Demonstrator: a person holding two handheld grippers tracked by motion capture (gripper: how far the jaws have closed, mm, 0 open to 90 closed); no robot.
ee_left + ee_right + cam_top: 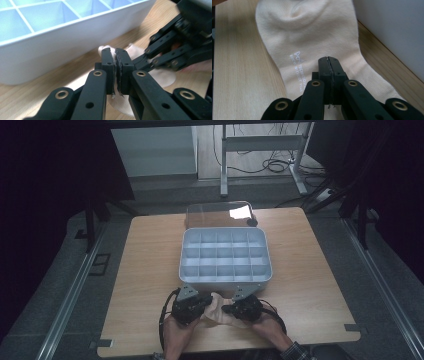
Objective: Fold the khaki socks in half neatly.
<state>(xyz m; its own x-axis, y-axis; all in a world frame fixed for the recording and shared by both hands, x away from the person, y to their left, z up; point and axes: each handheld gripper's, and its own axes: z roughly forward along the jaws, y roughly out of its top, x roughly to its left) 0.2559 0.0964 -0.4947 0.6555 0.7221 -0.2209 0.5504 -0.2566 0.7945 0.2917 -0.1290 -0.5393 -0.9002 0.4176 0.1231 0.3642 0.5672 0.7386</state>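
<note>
A cream sock [216,310] lies on the wooden table [150,270] just in front of a white compartment box [225,279]. My left gripper [204,307] comes at the sock from the left. Its jaws are shut with a fold of the sock [162,75] pinched between them, as the left gripper view [116,53] shows. My right gripper [227,310] meets it from the right. In the right gripper view its jaws [329,60] are pressed together low over the flat sock [307,32], and I see no cloth between them. The sock bears small printed lettering.
The box's [62,47] compartments look empty, and its clear lid [215,214] stands open behind it. The box's front wall [397,30] is close to both grippers. Bare tabletop extends left and right of the box.
</note>
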